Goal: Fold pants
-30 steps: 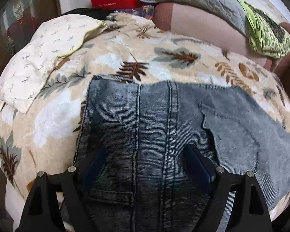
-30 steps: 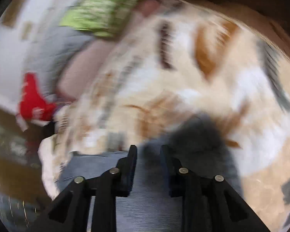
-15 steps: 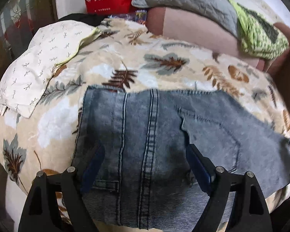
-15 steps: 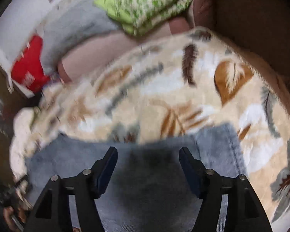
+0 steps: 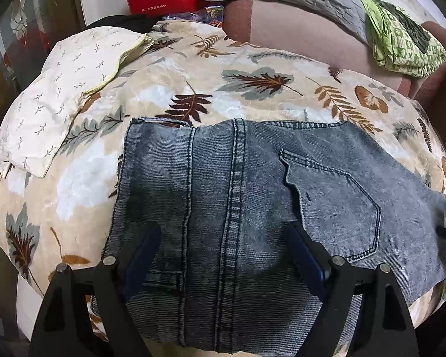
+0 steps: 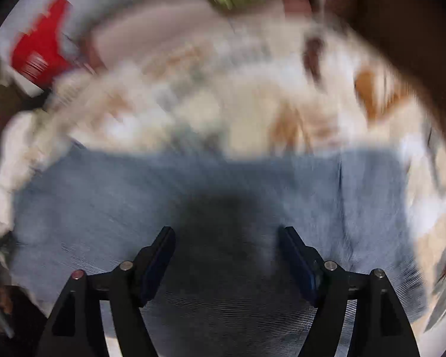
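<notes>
Left gripper [image 5: 223, 238] spread wide over folded pants [image 5: 252, 196]; right gripper [image 6: 226, 235] opening, grasping nothing

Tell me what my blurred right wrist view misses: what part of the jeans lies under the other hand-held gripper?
Observer: The left hand-held gripper hovers open over the jeans, straddling the stitched centre seam.
Operator: Any pocket showing?
Observer: Yes, a back pocket lies flat, right of that seam in the left wrist view.
Operator: What else is on the bed?
Observer: A white patterned pillow rests on the leaf-print blanket, clear of the jeans.
</notes>
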Action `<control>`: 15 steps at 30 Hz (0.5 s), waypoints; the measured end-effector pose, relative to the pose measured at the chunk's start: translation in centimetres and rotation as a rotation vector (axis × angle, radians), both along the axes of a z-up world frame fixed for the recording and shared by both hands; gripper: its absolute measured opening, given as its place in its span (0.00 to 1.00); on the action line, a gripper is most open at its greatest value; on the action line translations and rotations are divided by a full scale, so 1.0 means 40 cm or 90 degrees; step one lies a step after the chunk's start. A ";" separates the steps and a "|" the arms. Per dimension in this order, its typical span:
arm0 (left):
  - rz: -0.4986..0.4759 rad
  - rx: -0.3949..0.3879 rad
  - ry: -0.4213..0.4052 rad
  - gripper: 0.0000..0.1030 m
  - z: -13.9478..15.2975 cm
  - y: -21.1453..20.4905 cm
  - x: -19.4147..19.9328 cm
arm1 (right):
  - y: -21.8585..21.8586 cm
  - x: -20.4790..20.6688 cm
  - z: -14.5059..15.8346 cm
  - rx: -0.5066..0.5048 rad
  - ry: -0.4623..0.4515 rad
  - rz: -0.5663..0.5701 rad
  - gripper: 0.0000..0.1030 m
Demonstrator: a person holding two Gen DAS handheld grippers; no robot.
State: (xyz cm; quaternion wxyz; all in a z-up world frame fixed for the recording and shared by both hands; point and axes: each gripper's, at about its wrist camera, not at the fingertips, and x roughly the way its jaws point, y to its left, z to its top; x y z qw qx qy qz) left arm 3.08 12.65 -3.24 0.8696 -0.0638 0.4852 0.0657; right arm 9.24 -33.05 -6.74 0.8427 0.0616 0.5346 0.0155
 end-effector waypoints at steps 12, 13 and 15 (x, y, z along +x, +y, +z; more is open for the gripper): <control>0.006 0.009 0.006 0.84 -0.036 -0.008 0.001 | 0.317 0.128 0.228 0.081 -0.099 0.201 0.74; 0.007 0.002 0.002 0.84 -0.039 -0.004 0.001 | 0.376 0.163 0.221 0.081 -0.089 0.233 0.74; 0.006 -0.002 -0.005 0.86 -0.042 0.002 0.001 | 0.465 0.219 0.200 0.066 -0.062 0.266 0.74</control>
